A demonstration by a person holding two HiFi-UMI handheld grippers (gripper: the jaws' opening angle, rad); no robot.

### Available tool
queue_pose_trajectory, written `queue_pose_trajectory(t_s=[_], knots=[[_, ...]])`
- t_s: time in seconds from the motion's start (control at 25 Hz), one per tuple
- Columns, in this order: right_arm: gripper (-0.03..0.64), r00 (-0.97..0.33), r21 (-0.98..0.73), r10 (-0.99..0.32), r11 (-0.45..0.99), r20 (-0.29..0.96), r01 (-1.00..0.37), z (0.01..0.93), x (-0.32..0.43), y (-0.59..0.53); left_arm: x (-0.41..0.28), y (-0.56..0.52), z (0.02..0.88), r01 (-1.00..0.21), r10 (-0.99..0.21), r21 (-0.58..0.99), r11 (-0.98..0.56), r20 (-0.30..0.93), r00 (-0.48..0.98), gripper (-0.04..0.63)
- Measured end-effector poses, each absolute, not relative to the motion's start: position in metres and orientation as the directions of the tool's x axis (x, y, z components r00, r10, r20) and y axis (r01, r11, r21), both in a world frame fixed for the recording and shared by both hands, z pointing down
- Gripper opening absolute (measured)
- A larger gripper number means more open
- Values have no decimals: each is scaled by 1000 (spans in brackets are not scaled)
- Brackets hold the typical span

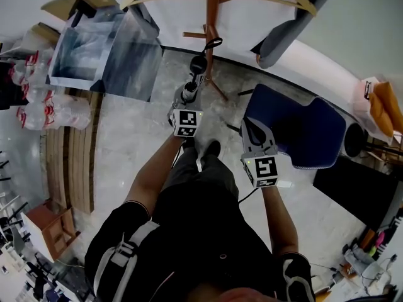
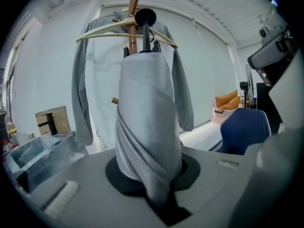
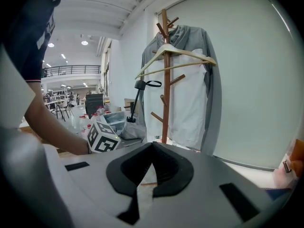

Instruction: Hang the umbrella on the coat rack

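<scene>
The folded grey umbrella point(image 2: 145, 127) stands upright between the jaws of my left gripper point(image 2: 147, 172), which is shut on its canopy. Its black handle point(image 2: 145, 17) points up in front of the wooden coat rack point(image 2: 132, 30). In the head view the left gripper point(image 1: 184, 106) holds the umbrella point(image 1: 196, 71) toward the rack's pole point(image 1: 213, 17). The right gripper view shows the umbrella handle point(image 3: 139, 85) and its strap left of the coat rack point(image 3: 165, 80). My right gripper point(image 3: 152, 160) is shut and empty, and hangs lower right in the head view point(image 1: 254, 134).
A grey shirt on a wooden hanger point(image 3: 175, 61) fills the upper pegs of the rack. A blue chair point(image 1: 302, 131) stands just right of the rack's base. At the left are a clear plastic bin point(image 1: 104, 49) and several water bottles point(image 1: 38, 106).
</scene>
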State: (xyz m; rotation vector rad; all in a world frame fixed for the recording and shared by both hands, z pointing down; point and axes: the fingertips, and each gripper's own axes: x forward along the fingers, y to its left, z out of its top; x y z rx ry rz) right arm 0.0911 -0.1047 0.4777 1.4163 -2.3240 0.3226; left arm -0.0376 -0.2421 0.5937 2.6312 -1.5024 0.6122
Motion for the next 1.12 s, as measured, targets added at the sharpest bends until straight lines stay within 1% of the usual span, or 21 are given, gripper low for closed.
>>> queue_pose_trajectory(t_s=[0.44, 0.8, 1.12], knots=[[-2, -408, 2, -795, 457, 449, -889, 489, 93, -106, -36, -258, 621, -859, -834, -172, -482, 392, 389, 54], [-2, -406, -16, -769, 458, 494, -889, 502, 97, -98, -43, -261, 637, -882, -841, -164, -441, 419, 342, 54], [-2, -406, -22, -767, 456, 498, -890, 506, 98, -98, -35, -263, 650, -860, -787, -111, -499, 472, 396, 54]])
